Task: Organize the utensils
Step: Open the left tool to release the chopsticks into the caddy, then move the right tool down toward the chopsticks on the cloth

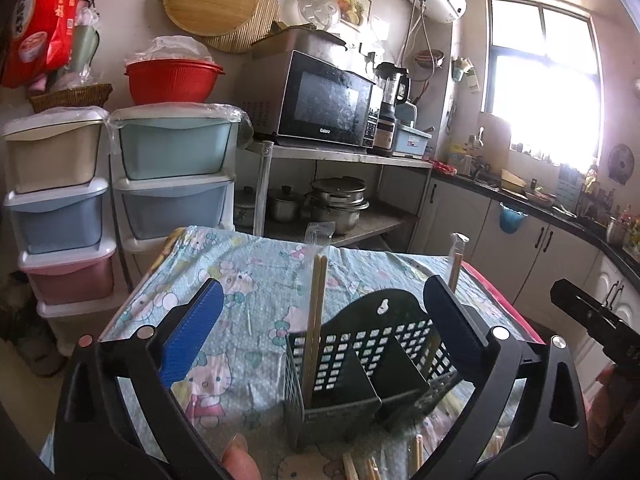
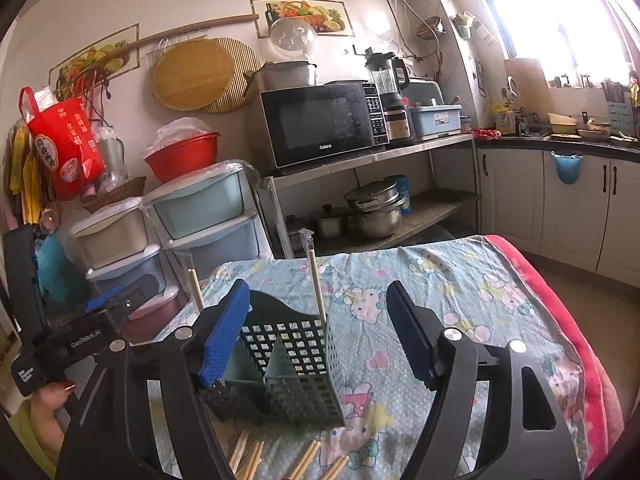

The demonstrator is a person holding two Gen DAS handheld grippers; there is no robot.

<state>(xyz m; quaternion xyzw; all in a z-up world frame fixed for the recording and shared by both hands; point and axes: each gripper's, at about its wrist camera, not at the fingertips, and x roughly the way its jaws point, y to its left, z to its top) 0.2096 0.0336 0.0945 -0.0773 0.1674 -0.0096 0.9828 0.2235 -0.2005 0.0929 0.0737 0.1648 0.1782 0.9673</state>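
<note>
Two wrapped chopstick pairs (image 1: 316, 312) already in caddy (image 2: 296, 364); both hand-held grippers (image 1: 320, 328) (image 2: 320, 332) apart, empty. Next: grab loose chopsticks (image 2: 304, 460) at near table edge.

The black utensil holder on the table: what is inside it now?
Two wrapped chopstick pairs stand in the utensil holder: one in the left compartment, another at the right. The middle compartment looks empty; the bottoms are hidden.

Home kitchen: microwave (image 2: 320, 124), stacked pots (image 2: 374, 210), cabinets (image 2: 544, 196).
</note>
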